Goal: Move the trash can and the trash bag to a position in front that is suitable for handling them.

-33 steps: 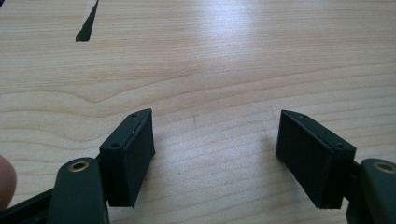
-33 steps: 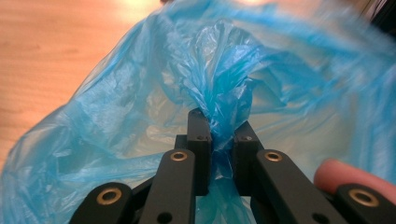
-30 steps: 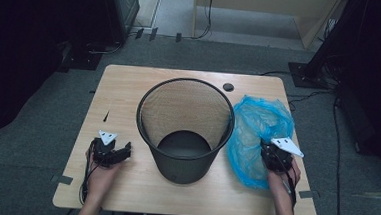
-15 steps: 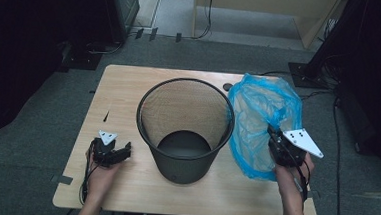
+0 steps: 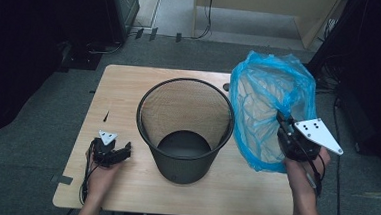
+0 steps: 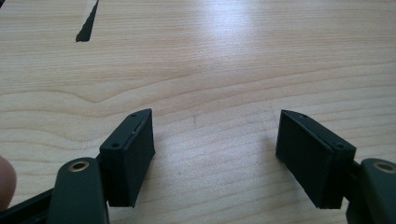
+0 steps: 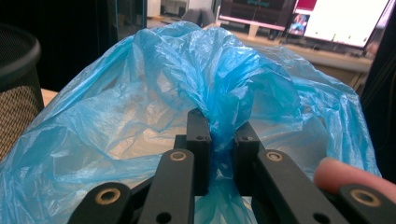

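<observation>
What lies around your grippers: table, floor, screens.
Under your left gripper [image 6: 215, 149] is the bare pale wood table [image 6: 233, 56], with a dark wedge-shaped mark [image 6: 88, 23] ahead of the jaws and off to their left. Far beyond your right gripper [image 7: 222, 140], lit screens [image 7: 345, 18] stand on a desk [image 7: 327, 58]. Well ahead of both grippers, past the table, the grey floor [image 5: 41, 143] carries cables [image 5: 210, 13].

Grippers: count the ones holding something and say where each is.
1. The right gripper, raised at the table's right side, is shut on the blue plastic bag. The left gripper sits open at the table's left edge, beside the black mesh bin, holding nothing.
</observation>
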Demonstrator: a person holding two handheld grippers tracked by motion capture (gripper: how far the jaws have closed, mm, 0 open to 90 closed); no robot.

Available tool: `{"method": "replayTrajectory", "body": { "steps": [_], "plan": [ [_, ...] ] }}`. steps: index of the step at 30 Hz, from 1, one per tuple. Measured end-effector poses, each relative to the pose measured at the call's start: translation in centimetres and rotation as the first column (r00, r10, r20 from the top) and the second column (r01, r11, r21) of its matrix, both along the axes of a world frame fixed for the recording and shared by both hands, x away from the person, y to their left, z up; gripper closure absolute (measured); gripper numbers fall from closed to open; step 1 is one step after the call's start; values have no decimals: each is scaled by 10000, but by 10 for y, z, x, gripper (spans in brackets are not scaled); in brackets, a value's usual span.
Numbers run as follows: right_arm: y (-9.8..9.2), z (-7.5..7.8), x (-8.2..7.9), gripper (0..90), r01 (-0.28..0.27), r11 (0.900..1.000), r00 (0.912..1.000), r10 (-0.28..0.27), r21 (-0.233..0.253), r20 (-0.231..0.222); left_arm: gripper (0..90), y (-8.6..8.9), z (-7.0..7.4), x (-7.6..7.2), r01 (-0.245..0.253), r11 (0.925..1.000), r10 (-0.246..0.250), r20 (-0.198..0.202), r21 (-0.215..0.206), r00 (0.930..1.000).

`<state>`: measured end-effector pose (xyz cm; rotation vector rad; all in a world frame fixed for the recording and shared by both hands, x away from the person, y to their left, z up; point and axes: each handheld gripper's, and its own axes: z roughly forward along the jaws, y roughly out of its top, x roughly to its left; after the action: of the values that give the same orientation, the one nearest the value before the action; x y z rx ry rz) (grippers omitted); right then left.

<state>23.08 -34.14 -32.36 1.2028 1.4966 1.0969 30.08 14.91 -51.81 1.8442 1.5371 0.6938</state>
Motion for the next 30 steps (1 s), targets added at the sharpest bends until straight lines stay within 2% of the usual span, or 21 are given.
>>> {"method": "replayTrajectory", "body": {
  "steps": [7, 12, 20, 30],
  "plan": [
    [2, 28, -7, 827, -84, 9994, 9989, 99, -328, 457, 283, 0, 0, 0, -7, 10000, 7, -1, -13, 10000],
    [8, 45, -14, 827, -396, 9982, 9959, 431, -447, 798, 283, 0, 0, 0, 0, 10000, 0, -12, 0, 10000],
    [21, 62, -25, 827, -988, 9941, 9879, 1034, -447, 1157, 283, 0, 0, 0, 1, 10000, -1, -14, 0, 10000],
    [25, 80, -34, 827, -1192, 9917, 9808, 1251, -476, 1494, 283, 0, 0, 0, -3, 10000, 3, -15, -9, 10000]
  ]
}}
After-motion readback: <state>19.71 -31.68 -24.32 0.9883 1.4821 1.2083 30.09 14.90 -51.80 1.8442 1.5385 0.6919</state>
